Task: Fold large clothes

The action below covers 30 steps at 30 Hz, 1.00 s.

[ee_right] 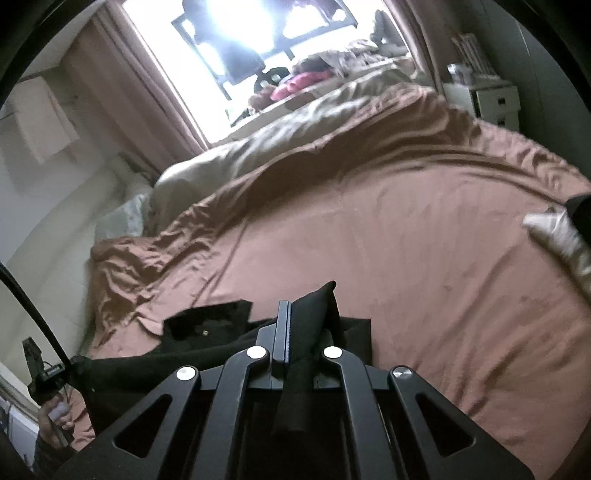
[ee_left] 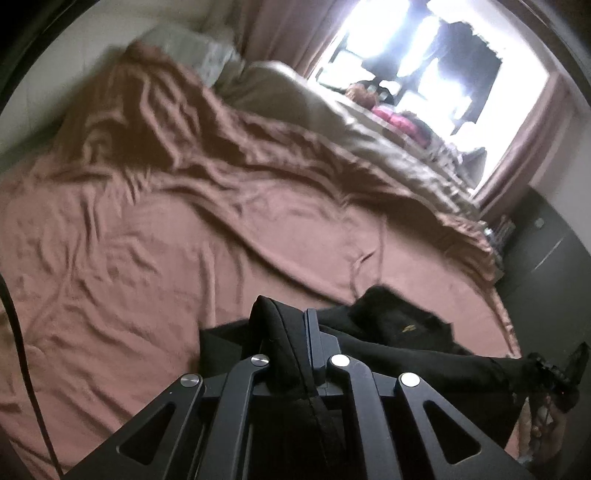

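A large black garment [ee_left: 402, 332] is held stretched above the near edge of a bed with a pink-brown sheet [ee_left: 166, 240]. My left gripper [ee_left: 291, 332] is shut on a bunched edge of the garment, which sticks up between its fingers. My right gripper [ee_right: 299, 321] is shut on another edge of the same black garment [ee_right: 210, 325], with a fold poking up between its fingers. The cloth spans between the two grippers and droops onto the sheet. The other gripper shows at the far right of the left wrist view [ee_left: 554, 373] and at the far left of the right wrist view [ee_right: 40, 369].
A rumpled brown blanket [ee_left: 166, 122] and a beige duvet [ee_left: 295, 99] lie along the far side of the bed. A bright window [ee_right: 240, 33] with curtains is behind. A white and dark cloth [ee_right: 561, 229] lies at the bed's right edge. A dark cabinet [ee_left: 546, 240] stands beside the bed.
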{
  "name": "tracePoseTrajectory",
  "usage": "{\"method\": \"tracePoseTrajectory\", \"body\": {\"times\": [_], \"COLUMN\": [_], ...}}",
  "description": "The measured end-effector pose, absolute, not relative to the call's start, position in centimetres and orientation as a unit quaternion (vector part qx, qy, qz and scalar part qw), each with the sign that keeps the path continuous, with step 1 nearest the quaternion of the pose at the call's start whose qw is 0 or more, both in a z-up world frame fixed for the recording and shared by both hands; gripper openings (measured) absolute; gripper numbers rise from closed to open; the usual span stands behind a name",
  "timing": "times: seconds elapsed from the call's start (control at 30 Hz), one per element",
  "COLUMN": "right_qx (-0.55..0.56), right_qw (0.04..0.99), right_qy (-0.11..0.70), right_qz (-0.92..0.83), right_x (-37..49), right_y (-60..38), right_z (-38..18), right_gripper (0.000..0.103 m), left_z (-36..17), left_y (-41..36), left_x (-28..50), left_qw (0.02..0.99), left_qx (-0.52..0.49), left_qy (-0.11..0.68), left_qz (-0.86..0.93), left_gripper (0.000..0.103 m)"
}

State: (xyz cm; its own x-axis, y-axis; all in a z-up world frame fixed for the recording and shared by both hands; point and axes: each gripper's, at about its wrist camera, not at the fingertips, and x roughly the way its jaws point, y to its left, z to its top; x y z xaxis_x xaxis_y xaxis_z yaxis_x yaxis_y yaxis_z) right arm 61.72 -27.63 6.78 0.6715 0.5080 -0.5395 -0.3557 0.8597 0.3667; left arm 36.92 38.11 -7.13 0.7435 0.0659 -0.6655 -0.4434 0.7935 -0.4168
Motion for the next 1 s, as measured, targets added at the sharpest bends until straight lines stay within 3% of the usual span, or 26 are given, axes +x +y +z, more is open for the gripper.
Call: {"method": "tracePoseTrajectory", "body": {"times": [0.2, 0.27, 0.3, 0.33, 0.37, 0.4, 0.43, 0.7, 1.0], "right_qx": [0.105, 0.101, 0.100, 0.100, 0.102, 0.103, 0.103, 0.042, -0.082], "right_qw": [0.897, 0.888, 0.887, 0.887, 0.887, 0.888, 0.891, 0.892, 0.878], "right_qy": [0.366, 0.385, 0.387, 0.386, 0.382, 0.376, 0.370, 0.382, 0.429], "right_qz": [0.224, 0.230, 0.229, 0.231, 0.238, 0.243, 0.243, 0.240, 0.196], "right_x": [64.4, 64.7, 65.0, 65.1, 64.9, 64.7, 64.6, 63.0, 63.4], "right_y": [-25.9, -25.5, -25.4, -25.4, -25.4, -25.6, -25.9, -25.6, -21.7], "right_z": [5.6, 5.9, 6.2, 6.7, 7.2, 7.7, 7.9, 8.8, 6.4], "right_gripper": [0.002, 0.006, 0.015, 0.023, 0.051, 0.082, 0.087, 0.087, 0.087], "left_z": [-11.2, -11.4, -11.1, -10.8, -10.2, -9.3, -8.8, -6.9, -11.0], "left_y": [39.1, 39.2, 39.3, 39.3, 39.2, 39.1, 38.9, 37.0, 35.8], "left_x": [38.4, 38.7, 38.6, 38.5, 38.2, 37.6, 37.4, 35.3, 35.4], "left_qw": [0.863, 0.858, 0.859, 0.860, 0.866, 0.874, 0.878, 0.896, 0.866], "left_qx": [-0.316, -0.326, -0.332, -0.333, -0.328, -0.321, -0.316, -0.242, -0.141], "left_qy": [0.365, 0.372, 0.370, 0.366, 0.356, 0.341, 0.333, 0.342, 0.454], "left_qz": [0.145, 0.134, 0.126, 0.124, 0.126, 0.131, 0.133, 0.147, 0.156], "left_gripper": [0.011, 0.027, 0.033, 0.053, 0.072, 0.080, 0.090, 0.091, 0.089]}}
